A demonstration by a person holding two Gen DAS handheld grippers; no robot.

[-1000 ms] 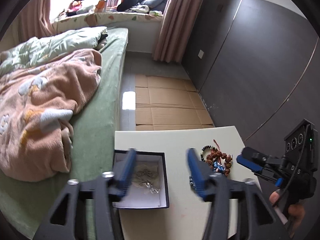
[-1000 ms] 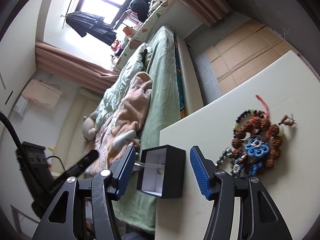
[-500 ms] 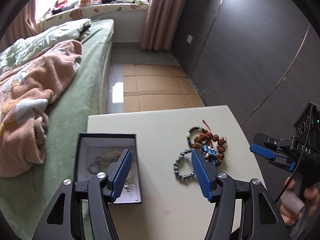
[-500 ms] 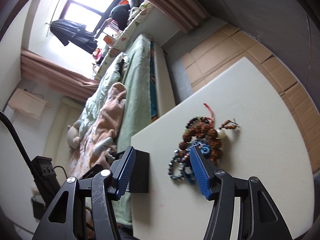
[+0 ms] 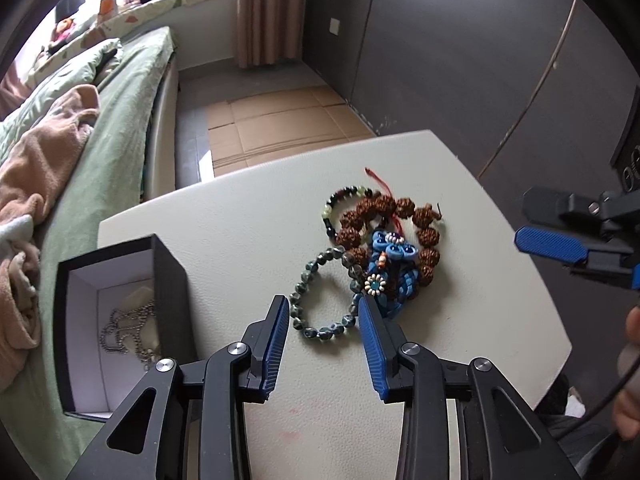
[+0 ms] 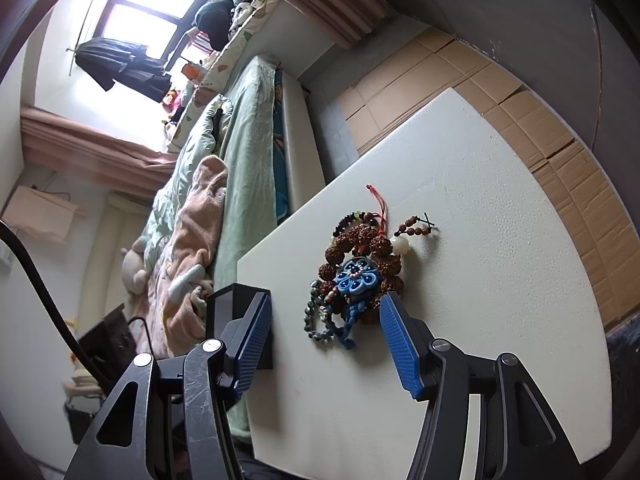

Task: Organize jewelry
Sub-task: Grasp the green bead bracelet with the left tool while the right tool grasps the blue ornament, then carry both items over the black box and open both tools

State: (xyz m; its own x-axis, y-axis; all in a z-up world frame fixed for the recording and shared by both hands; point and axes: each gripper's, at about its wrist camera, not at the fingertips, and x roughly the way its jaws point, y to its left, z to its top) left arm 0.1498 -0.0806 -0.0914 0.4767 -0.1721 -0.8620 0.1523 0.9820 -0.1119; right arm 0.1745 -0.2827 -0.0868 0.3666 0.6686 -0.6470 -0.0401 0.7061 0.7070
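A pile of bracelets lies on the white table (image 5: 248,216): a grey-green bead bracelet (image 5: 304,292), a brown seed bracelet (image 5: 424,236), a blue knotted flower piece (image 5: 390,252) and a dark bead bracelet (image 5: 340,200). My left gripper (image 5: 323,312) is open and empty, just above the grey-green bracelet. An open black box (image 5: 116,320) with a silver chain (image 5: 128,328) inside stands to its left. My right gripper (image 6: 324,316) is open and empty, facing the pile (image 6: 356,276); it also shows in the left wrist view (image 5: 560,248) at the right.
A bed with green sheet (image 5: 112,120) and pink blanket (image 5: 36,152) runs along the table's left side. Flattened cardboard (image 5: 280,120) covers the floor beyond the table. A dark wardrobe wall (image 5: 460,60) stands at the right.
My left gripper has moved right, from over the box to over the grey-green bracelet, and come closer to the table. My right gripper has swung toward the bracelet pile.
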